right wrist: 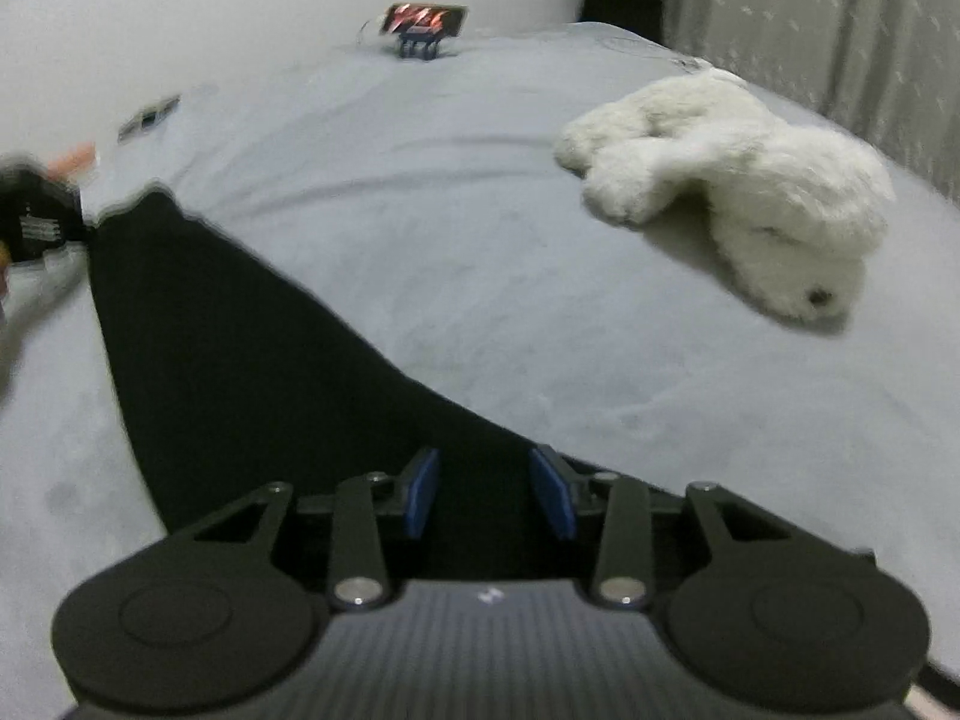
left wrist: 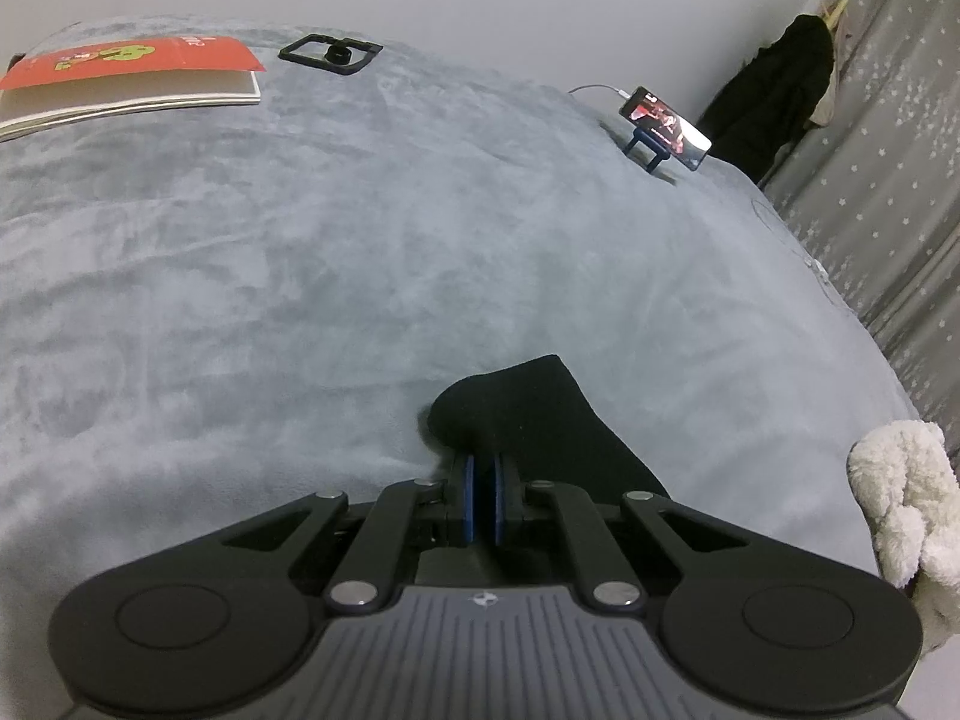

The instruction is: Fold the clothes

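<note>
A long black garment lies stretched across the grey blanket. In the left wrist view its rounded end bunches just ahead of my left gripper, whose blue pads are pinched together on the cloth. In the right wrist view that gripper appears blurred at the far left, holding the garment's far end. My right gripper hovers over the near end of the garment. Its blue pads stand apart, and the black cloth shows in the gap without being pressed.
A white plush toy lies to the right on the blanket. A phone on a stand and a black frame sit at the far edge, with a red-covered book at the far left. A starred curtain hangs on the right.
</note>
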